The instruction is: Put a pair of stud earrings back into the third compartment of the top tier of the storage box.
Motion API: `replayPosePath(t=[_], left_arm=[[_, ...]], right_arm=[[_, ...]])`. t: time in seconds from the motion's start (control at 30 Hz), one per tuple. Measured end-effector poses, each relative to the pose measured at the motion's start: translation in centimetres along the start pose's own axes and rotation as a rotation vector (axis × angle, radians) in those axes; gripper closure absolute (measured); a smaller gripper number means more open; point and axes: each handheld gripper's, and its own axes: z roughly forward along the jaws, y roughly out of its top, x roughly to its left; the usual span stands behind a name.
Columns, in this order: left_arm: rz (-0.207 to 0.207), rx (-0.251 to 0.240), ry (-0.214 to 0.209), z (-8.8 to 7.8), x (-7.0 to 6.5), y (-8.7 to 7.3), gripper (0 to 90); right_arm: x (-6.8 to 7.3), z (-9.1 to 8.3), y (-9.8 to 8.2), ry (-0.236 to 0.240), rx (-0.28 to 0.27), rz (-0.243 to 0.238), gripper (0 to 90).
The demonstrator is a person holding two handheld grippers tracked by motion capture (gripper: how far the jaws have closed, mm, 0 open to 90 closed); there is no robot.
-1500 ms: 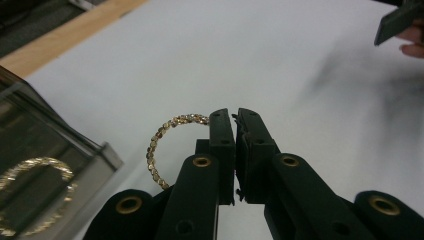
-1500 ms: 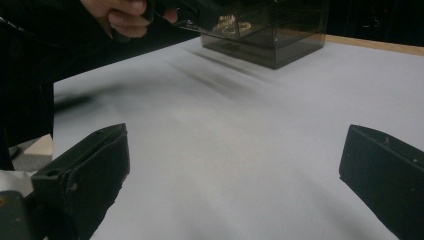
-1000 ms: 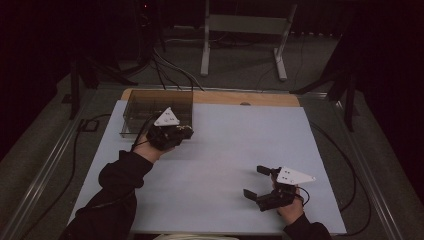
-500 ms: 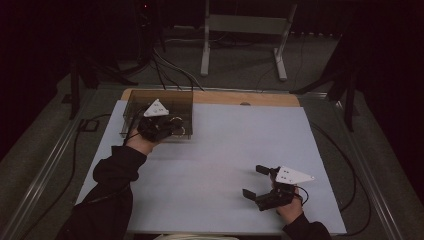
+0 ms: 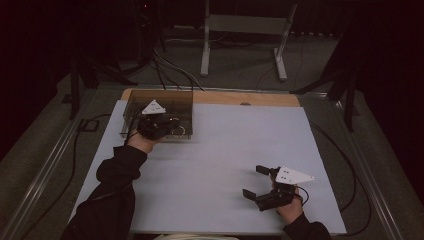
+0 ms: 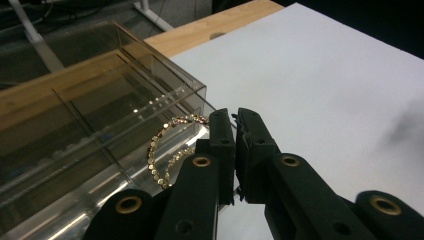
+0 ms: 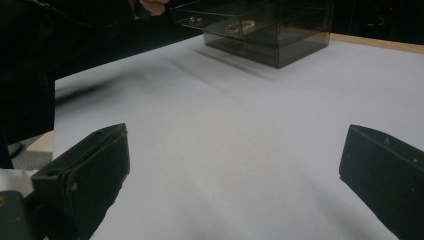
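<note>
A smoky clear drawer box [image 5: 165, 100] stands at the table's far left, and its pulled-out drawer [image 6: 75, 185] lies below my left gripper [image 6: 235, 117]. That gripper [image 5: 155, 127] is at the box's front, jaws together. A gold bead bracelet [image 6: 155, 152] runs from the jaw tips and hangs in a loop over the drawer, so the gripper is shut on it; the loop [image 5: 176, 129] glints beside the gripper. My right gripper [image 5: 253, 181] hovers open over the white table top at the front right, with nothing between its jaws [image 7: 235, 165].
The box [image 7: 280, 30] holds small gold items in its drawers. A wooden strip [image 5: 240, 97] borders the white table top [image 5: 225, 145] at the back. Cables [image 5: 85, 145] trail off the left side. A metal stand [image 5: 240, 30] is on the floor beyond.
My left gripper has moved away from the person and to the left, sinking a little, from the open table to the box's front. The right gripper has stayed put.
</note>
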Motion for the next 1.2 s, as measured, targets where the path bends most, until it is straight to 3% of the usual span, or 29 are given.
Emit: replayPosePath(t=[0.13,0.3,0.37,0.43,0.87,1.2], left_arm=[[-0.007,-0.012,-0.015,0.6,0.2,-0.2,84.1],[-0.007,-0.043,-0.021,0.1,0.2,0.0,62.0],[-0.012,-0.053,-0.029,-0.2,0.0,0.1,60.0],[-0.014,-0.057,-0.027,-0.6,-0.1,0.1,50.2],[-0.086,-0.074,-0.031,-2.9,-0.7,-1.4,20.2],[-0.063,-0.067,-0.072,-4.3,-2.3,-3.5,2.0]], right_arm=[[0.0,0.0,0.0,0.000,0.001,0.000,0.0],[0.0,-0.1,0.0,0.000,0.000,0.002,0.0],[0.0,-0.1,0.0,0.000,0.000,0.001,0.0],[0.0,0.0,0.0,0.001,0.001,0.000,0.0],[0.0,0.0,0.0,0.001,0.001,0.001,0.0],[0.0,0.0,0.0,0.001,-0.001,0.003,0.0]])
